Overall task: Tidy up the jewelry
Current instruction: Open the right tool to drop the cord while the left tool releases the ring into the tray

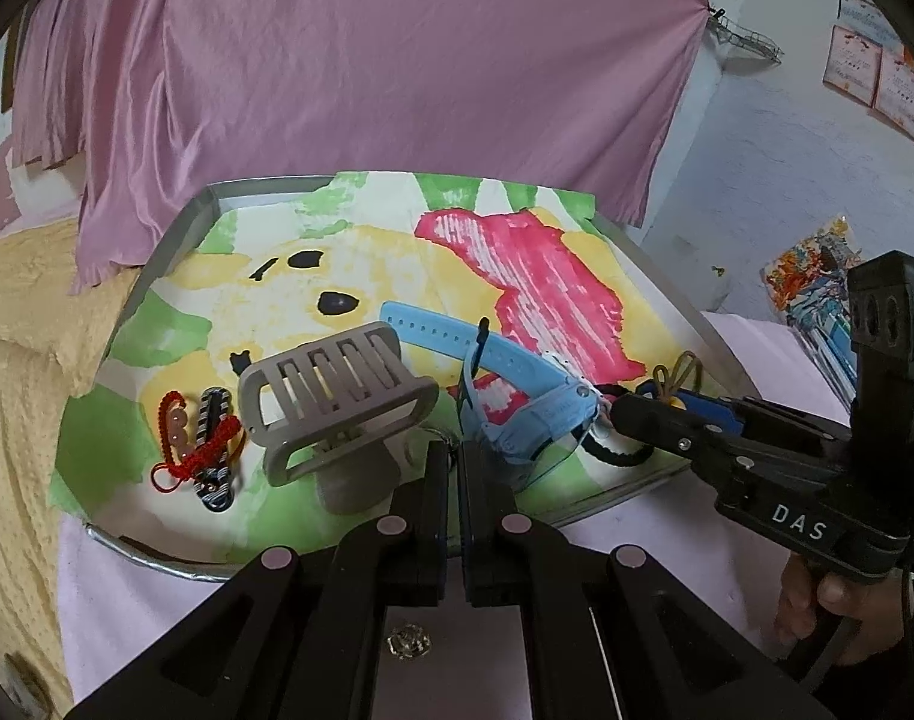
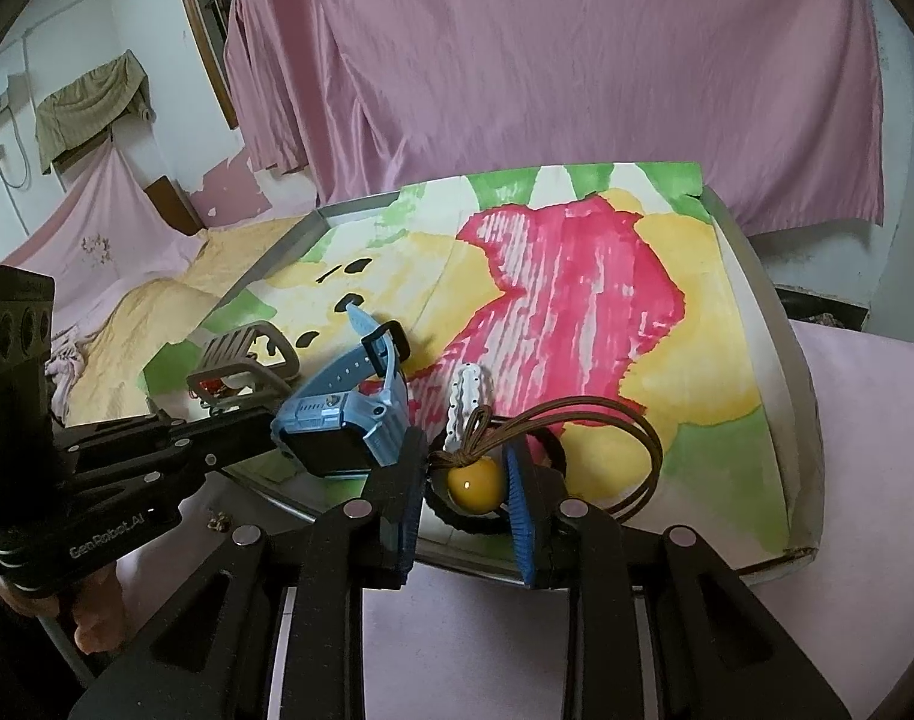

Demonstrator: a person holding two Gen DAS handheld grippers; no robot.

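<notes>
A blue watch [image 1: 517, 390] lies on the painted tray [image 1: 174, 228], also in the right wrist view [image 2: 336, 420]. A beige slotted stand [image 1: 330, 402] stands left of it. A red cord bracelet [image 1: 186, 438] and a striped clip [image 1: 213, 450] lie at the tray's left. My left gripper [image 1: 455, 462] is shut at the tray's near edge, just in front of the stand and watch, holding nothing I can see. My right gripper [image 2: 466, 468] is open around a yellow bead [image 2: 472, 483] on a brown cord [image 2: 607, 420], above a black ring [image 2: 553, 450]. A white clip [image 2: 469, 402] lies behind.
The tray [image 2: 775, 324] rests on a pink cloth [image 1: 126, 600]. A yellow blanket [image 1: 18, 420] lies to the left. A pink curtain [image 2: 577, 60] hangs behind. Papers and a patterned bag [image 1: 811, 276] are at the right.
</notes>
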